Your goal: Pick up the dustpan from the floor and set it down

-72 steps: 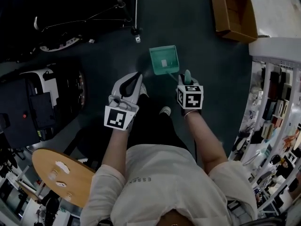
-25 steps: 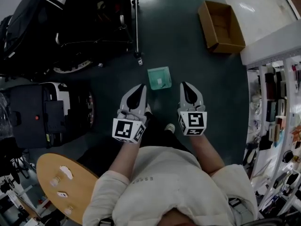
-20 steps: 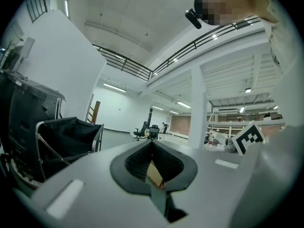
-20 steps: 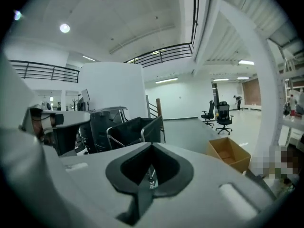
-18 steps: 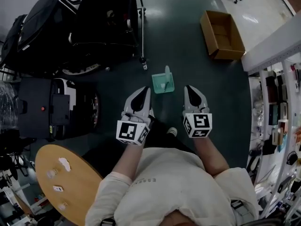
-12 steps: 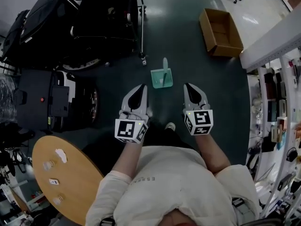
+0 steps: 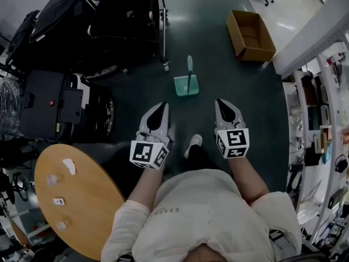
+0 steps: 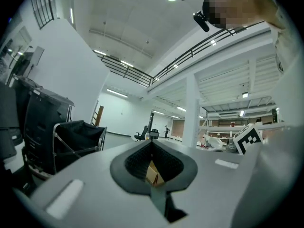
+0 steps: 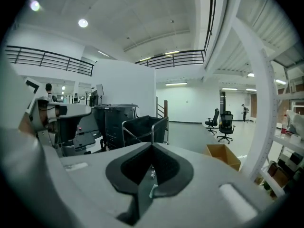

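The teal dustpan (image 7: pixel 186 85) stands on the dark floor in the head view, its long handle (image 7: pixel 189 65) pointing away from me. Nothing touches it. My left gripper (image 7: pixel 162 107) hangs below and left of it, jaws together and empty. To the dustpan's lower right my right gripper (image 7: pixel 223 103) is held the same way, shut with nothing in it. Both are well short of the pan. In the left gripper view the left gripper (image 8: pixel 152 144) looks level across the hall. The right gripper (image 9: pixel 152 146) in its own view faces carts and chairs.
An open cardboard box (image 7: pixel 250 36) lies on the floor at the upper right. Black carts and machines (image 7: pixel 60 108) crowd the left, with a stand leg (image 7: pixel 165 65) near the dustpan. A round wooden table (image 7: pixel 82 201) is at lower left. Shelving (image 7: pixel 322 119) runs along the right.
Earlier the right gripper was at the dustpan's handle; it has let go. Both grippers have drawn back from the pan, which now stands farther off with its handle pointing away.
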{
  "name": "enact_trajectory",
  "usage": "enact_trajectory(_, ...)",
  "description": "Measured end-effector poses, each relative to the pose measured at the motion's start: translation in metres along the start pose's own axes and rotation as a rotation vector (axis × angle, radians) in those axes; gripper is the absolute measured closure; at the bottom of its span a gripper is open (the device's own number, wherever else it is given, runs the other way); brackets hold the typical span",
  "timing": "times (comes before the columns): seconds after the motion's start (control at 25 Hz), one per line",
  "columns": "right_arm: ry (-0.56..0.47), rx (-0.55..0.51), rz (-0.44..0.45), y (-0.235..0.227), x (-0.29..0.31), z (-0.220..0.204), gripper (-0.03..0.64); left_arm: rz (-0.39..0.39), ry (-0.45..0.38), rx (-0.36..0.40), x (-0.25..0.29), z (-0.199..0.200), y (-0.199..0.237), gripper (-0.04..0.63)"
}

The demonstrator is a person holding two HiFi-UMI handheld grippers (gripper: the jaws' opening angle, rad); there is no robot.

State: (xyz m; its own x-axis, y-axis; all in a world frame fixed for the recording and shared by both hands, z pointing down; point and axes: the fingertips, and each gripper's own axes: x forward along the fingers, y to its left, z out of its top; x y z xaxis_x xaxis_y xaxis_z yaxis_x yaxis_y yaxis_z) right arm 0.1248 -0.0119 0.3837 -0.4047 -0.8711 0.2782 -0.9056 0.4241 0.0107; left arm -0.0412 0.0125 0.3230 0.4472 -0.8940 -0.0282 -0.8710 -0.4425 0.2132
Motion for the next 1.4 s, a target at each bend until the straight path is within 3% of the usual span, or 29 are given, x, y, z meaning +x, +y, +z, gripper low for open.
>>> enact_trajectory(0.2,-0.014,-0.024,0.012,0.034,-0.063,-0.011,0.624,-0.016,-0.028,0.056,-0.056,0.016,-0.034,0.58)
enact_trajectory(0.44,0.003,0.003,0.017,0.061,-0.13,-0.034,0.624,-0.032,-0.01,0.04,-0.124,-0.003,-0.074,0.58)
enact_trajectory(0.6,-0.036,0.007,0.052,0.078,-0.164,-0.027,0.624,-0.028,0.03,0.013,-0.154,-0.023,-0.093,0.58)
enact_trajectory(0.88,-0.059,0.003,0.088,0.086,-0.182,-0.016,0.624,-0.022,0.007,0.07,-0.165,-0.012,-0.11,0.58)
enact_trajectory(1.4,-0.06,-0.018,0.088,0.082,-0.193,-0.009,0.626,-0.044,-0.016,0.092,-0.167,-0.001,-0.127,0.58)
